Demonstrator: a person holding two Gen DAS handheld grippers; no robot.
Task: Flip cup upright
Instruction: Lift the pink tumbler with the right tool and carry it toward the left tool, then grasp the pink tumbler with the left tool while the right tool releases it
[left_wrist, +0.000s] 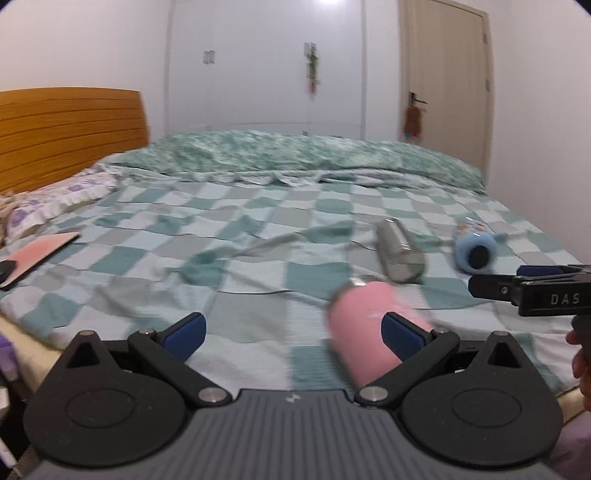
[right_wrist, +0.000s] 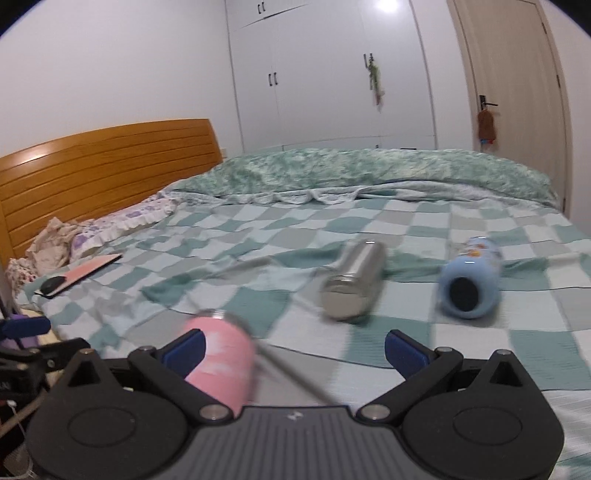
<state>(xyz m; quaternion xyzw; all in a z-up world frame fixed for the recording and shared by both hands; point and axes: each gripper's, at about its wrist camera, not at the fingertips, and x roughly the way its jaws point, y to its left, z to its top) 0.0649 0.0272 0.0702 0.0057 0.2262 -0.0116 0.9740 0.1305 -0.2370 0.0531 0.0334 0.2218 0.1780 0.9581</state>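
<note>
Three cups lie on their sides on the checked bedsheet. A pink cup (left_wrist: 369, 332) lies nearest, just in front of my left gripper's right finger; it also shows in the right wrist view (right_wrist: 225, 360), by my right gripper's left finger. A steel cup (left_wrist: 399, 254) (right_wrist: 354, 282) lies farther back. A light blue cup (left_wrist: 474, 247) (right_wrist: 471, 284) lies to the right, its dark base facing me. My left gripper (left_wrist: 293, 334) is open and empty. My right gripper (right_wrist: 293, 350) is open and empty; it also shows at the right edge of the left wrist view (left_wrist: 532, 282).
A pink notebook (right_wrist: 85, 275) and a dark object (right_wrist: 51, 284) lie at the bed's left side near a floral pillow (right_wrist: 122, 225). A rumpled green duvet (right_wrist: 369, 173) lies along the far side. A wooden headboard (right_wrist: 92, 173) is at the left, a wardrobe and door behind.
</note>
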